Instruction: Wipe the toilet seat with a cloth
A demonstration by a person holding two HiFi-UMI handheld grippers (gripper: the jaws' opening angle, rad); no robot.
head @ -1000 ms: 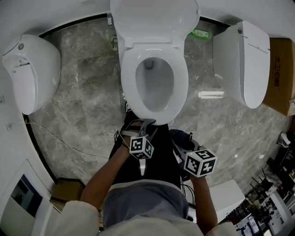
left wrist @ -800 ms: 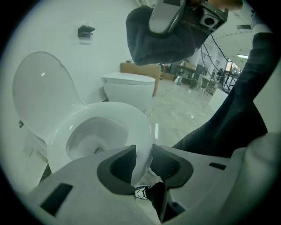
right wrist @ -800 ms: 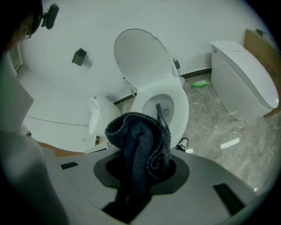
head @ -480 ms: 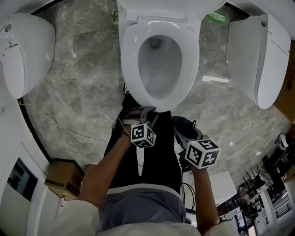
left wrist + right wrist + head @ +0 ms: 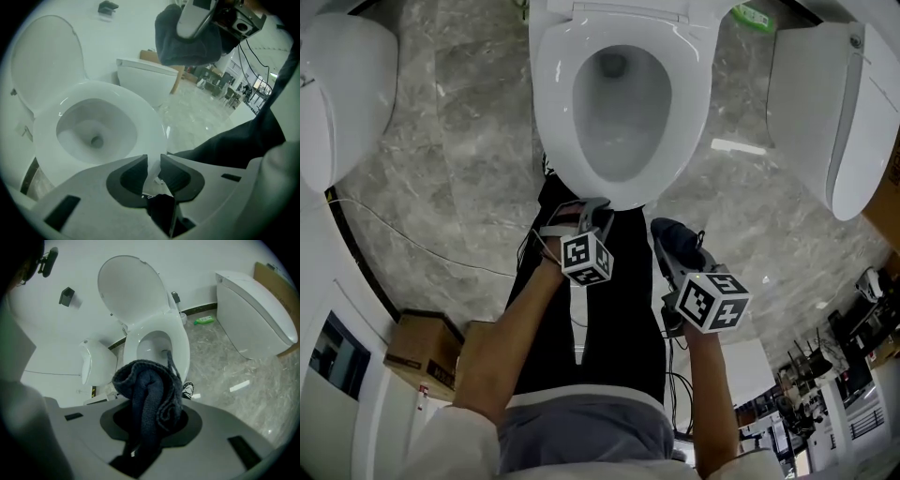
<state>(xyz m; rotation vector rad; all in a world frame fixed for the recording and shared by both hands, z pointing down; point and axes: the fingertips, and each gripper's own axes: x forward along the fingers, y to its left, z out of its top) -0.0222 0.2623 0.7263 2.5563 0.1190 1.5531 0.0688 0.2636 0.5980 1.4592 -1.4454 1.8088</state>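
The white toilet seat (image 5: 551, 122) lies down over the bowl with its lid (image 5: 131, 291) raised. My left gripper (image 5: 589, 212) hovers just in front of the seat's front rim. In the left gripper view the left gripper (image 5: 153, 164) shows a narrow gap with only the seat (image 5: 150, 117) seen through it. Its jaws have just been closing with nothing between them. To its right, my right gripper (image 5: 673, 251) is shut on a bunched dark blue cloth (image 5: 675, 239). The cloth (image 5: 150, 390) fills the right gripper (image 5: 152, 420) and hangs before the seat (image 5: 182, 350).
A second toilet (image 5: 337, 84) stands at the left and a third (image 5: 825, 103) at the right. The grey marble floor carries a white strip (image 5: 739, 147), a green item (image 5: 755, 17), a thin cable (image 5: 412, 244) and a cardboard box (image 5: 417, 352). The person's black trousers (image 5: 600, 319) are below the grippers.
Both grippers have sunk toward the front of the seat, and the head view has closed in on the toilet. The cloth stays in the right gripper.
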